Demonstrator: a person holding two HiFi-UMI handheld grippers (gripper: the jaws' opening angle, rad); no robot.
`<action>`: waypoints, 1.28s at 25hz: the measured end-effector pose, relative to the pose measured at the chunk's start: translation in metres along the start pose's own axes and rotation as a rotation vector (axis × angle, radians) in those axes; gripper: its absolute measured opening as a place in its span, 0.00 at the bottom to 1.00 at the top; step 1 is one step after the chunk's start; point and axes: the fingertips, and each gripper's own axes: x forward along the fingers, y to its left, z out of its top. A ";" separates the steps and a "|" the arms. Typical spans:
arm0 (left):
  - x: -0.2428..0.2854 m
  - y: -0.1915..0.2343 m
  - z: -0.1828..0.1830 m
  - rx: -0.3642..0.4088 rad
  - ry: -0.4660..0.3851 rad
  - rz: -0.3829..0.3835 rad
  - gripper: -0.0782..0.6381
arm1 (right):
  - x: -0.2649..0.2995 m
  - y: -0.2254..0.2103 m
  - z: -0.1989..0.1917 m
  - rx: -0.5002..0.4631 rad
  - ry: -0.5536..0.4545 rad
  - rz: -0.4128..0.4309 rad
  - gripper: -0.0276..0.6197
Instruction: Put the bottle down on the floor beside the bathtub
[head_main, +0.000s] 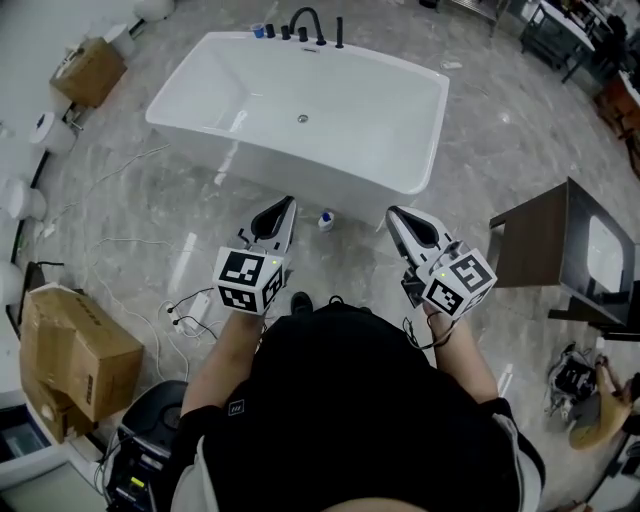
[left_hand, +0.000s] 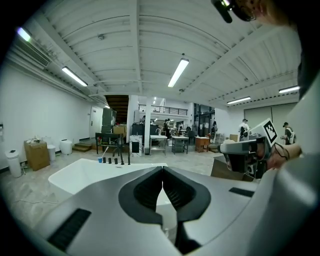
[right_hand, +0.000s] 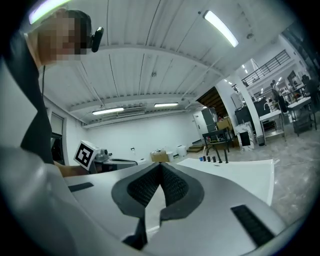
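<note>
One bottle (head_main: 326, 220) on floor (head_main: 500, 150), just beside white bathtub (head_main: 300, 178)

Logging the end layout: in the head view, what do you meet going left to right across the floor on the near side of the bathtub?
cardboard box → left gripper → bottle → right gripper → dark cabinet

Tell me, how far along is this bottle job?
Done: the bottle sits on the floor right beside the bathtub.
In hand: nothing. The left gripper and right gripper are both shut and empty, held above the floor, clear of the bottle.
Left: nothing that shows; the job looks finished.
</note>
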 end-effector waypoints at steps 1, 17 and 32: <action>-0.005 0.010 0.002 0.012 0.000 0.001 0.13 | 0.008 0.006 0.004 0.013 -0.010 0.011 0.09; -0.004 0.095 0.013 -0.022 -0.038 0.102 0.13 | 0.027 -0.036 0.012 -0.134 0.047 -0.190 0.09; -0.008 0.058 0.011 -0.002 -0.032 0.054 0.13 | 0.026 -0.025 0.014 -0.141 0.014 -0.141 0.09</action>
